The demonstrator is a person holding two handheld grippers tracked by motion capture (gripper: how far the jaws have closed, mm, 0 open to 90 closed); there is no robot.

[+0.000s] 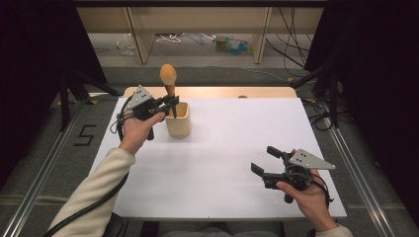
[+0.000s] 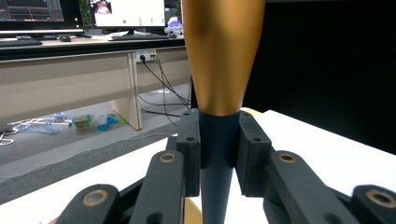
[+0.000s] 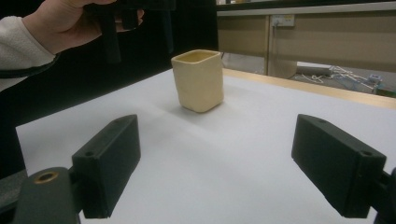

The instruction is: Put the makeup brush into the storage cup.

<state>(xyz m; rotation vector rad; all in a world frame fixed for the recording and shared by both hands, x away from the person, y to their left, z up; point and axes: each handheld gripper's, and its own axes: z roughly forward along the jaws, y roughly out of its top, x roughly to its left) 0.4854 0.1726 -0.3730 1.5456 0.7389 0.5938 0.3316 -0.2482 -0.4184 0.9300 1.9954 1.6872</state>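
An orange-headed utensil (image 1: 168,74) with a dark handle stands upright, head up, in my left gripper (image 1: 170,102). In the left gripper view the pads (image 2: 189,149) press on the dark handle (image 2: 217,154) just below the orange head (image 2: 222,56), so my left gripper (image 2: 217,154) is shut on it. The handle's lower end hangs at the mouth of a cream square cup (image 1: 178,120); I cannot tell whether it is inside. My right gripper (image 1: 264,159) rests open near the table's front right. It (image 3: 229,168) faces the cup (image 3: 198,79) with nothing between its jaws.
The white table top (image 1: 222,148) ends in a wooden strip at the far edge. Beyond it, wooden bench legs (image 1: 141,39), cables and bottles (image 1: 230,44) are on the floor. Black curtains hang on both sides. Monitors (image 2: 126,11) stand on a far desk.
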